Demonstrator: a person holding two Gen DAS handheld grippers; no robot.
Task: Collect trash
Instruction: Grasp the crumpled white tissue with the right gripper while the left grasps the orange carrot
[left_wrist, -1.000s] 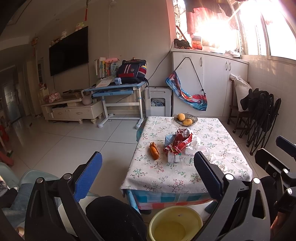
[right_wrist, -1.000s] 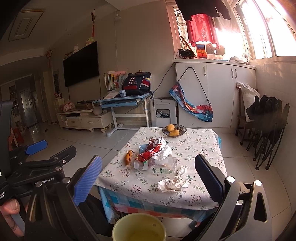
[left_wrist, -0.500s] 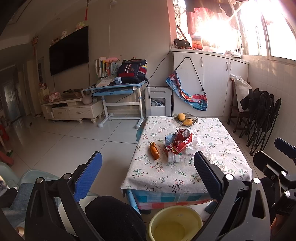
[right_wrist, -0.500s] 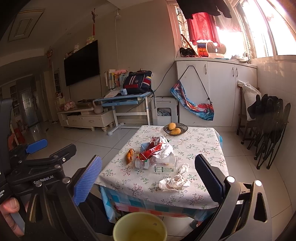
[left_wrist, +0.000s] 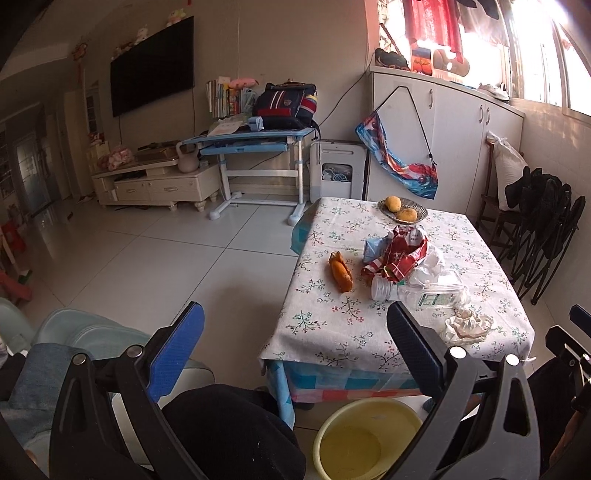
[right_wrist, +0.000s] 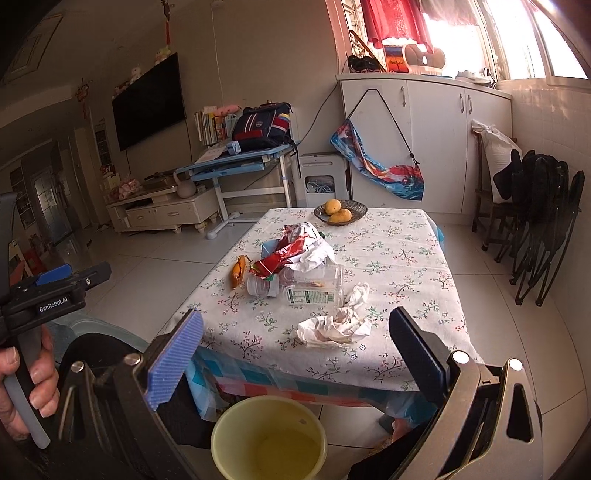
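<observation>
Blue-padded fingers frame both views, and we hold each tool level, short of the tabletop (right_wrist: 388, 254), aimed across it. Our left gripper (left_wrist: 295, 332) has its fingers spread wide with nothing between them; our right gripper (right_wrist: 295, 347) is likewise parted and empty. At the left edge of the right view, our left hand (right_wrist: 26, 384) wraps its handle. The trash sits mid-frame on the floral cloth: a crumpled tissue (right_wrist: 334, 326) nearest us, a clear plastic bottle (right_wrist: 299, 286) lying on its side behind it, a red wrapper (right_wrist: 291, 247) beyond, and an orange peel (left_wrist: 340, 271) to their left. Low in both frames a yellow basin (right_wrist: 267, 439) stands on the floor just below the tabletop's near edge.
</observation>
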